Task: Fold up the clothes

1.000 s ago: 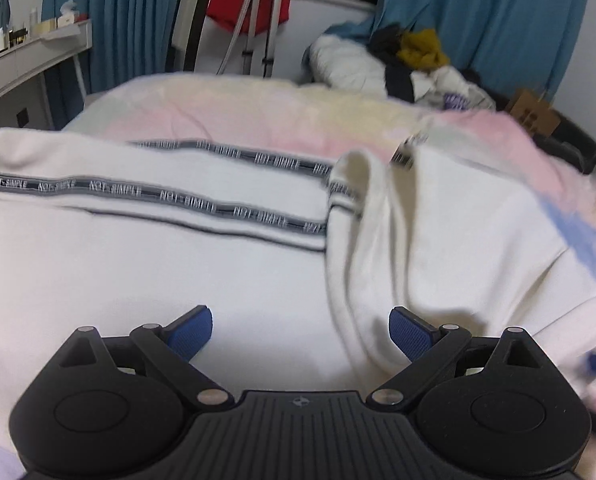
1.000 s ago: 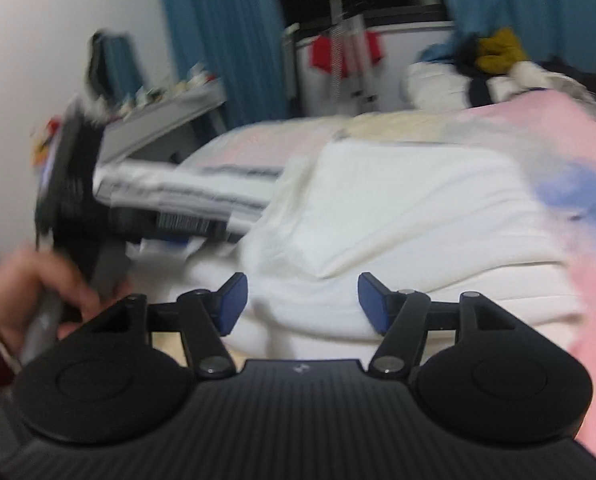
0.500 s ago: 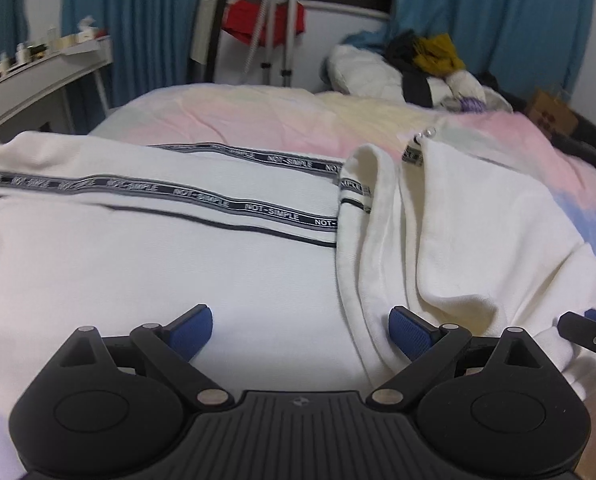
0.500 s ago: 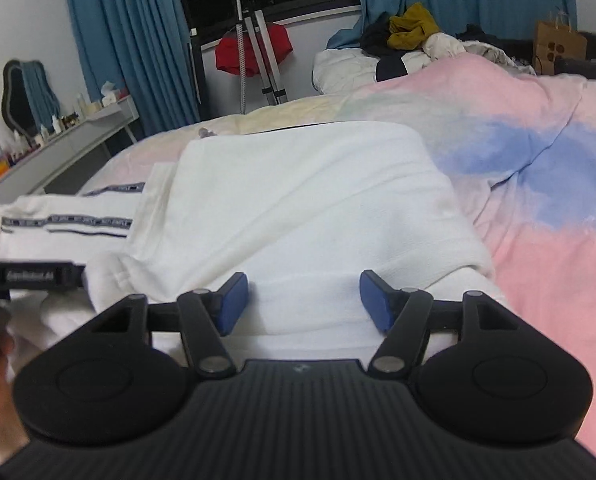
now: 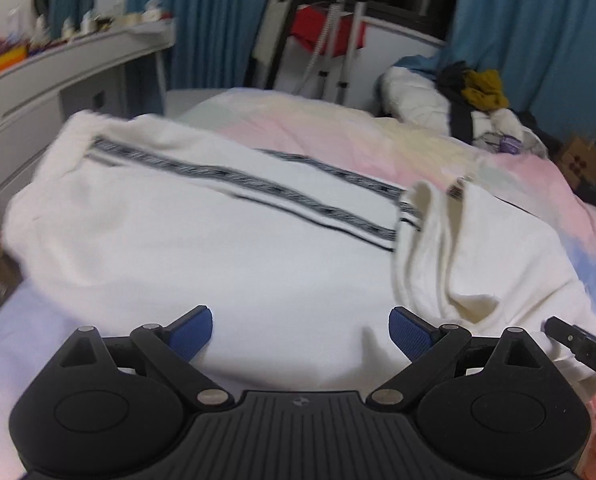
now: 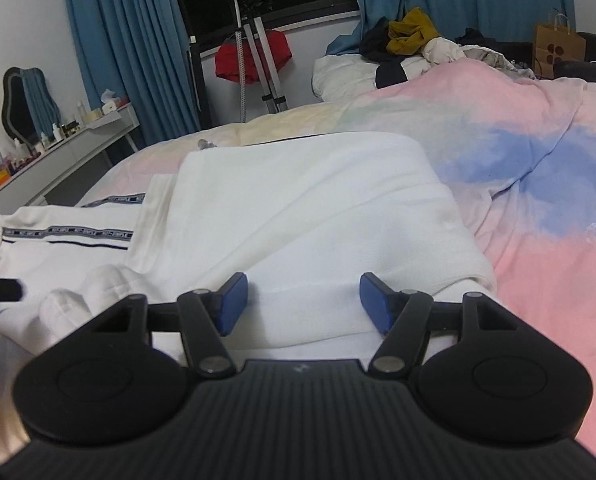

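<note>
A white garment (image 5: 226, 264) with black lettered stripes lies spread on the bed, its right part folded over into a thick white panel (image 6: 298, 200). My left gripper (image 5: 299, 332) hovers open over the garment's near hem, with nothing between its blue pads. My right gripper (image 6: 301, 300) stands open over the near edge of the folded panel, pads apart and not pressing the cloth. A rolled cuff or sleeve end (image 6: 94, 288) bunches at the left in the right wrist view. The tip of the other gripper (image 5: 581, 346) shows at the right edge of the left wrist view.
The pastel pink, yellow and blue bedspread (image 6: 537, 208) covers the bed. A pile of clothes and pillows (image 6: 409, 44) sits at the far end. A grey dresser (image 5: 58, 92) with bottles stands left, a garment steamer stand (image 6: 254, 60) and blue curtains behind, a paper bag (image 6: 557, 48) at right.
The left gripper pulled back and up, so more of the garment's left edge and the dresser show, blurred. The right gripper swung right and lowered over the folded panel, then held still.
</note>
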Motion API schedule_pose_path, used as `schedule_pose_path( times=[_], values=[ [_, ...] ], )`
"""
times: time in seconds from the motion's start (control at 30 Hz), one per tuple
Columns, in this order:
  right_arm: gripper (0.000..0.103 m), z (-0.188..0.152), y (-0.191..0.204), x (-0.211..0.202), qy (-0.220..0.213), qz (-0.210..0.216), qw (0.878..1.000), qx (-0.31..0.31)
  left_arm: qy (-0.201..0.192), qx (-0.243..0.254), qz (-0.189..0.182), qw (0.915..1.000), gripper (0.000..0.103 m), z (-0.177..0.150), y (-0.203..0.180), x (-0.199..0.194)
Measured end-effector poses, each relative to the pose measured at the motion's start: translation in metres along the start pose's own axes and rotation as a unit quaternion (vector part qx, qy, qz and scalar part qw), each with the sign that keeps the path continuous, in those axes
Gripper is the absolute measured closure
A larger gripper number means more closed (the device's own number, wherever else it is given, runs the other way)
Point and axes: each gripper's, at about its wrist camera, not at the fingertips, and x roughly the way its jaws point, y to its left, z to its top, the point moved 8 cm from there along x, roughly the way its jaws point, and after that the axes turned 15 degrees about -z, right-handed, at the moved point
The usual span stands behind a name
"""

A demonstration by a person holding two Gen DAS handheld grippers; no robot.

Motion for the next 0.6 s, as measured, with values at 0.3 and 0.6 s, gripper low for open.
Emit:
schedule_pose_path(
  times=[0.3, 0.6],
  values=[
    [0.039, 0.007, -0.012, -0.007, -0.006, 0.009, 0.999, 0.045, 0.018, -0.215, -0.032, 0.9760, 0.003, -0.009, 0.074, -0.040],
    [0.040, 0.012, -0.011, -0.012, -0.030, -0.011, 0.999, 0.029, -0.035, -0.314, -0.035, 0.9482, 0.003, -0.012, 0.122, -0.031]
  ],
)
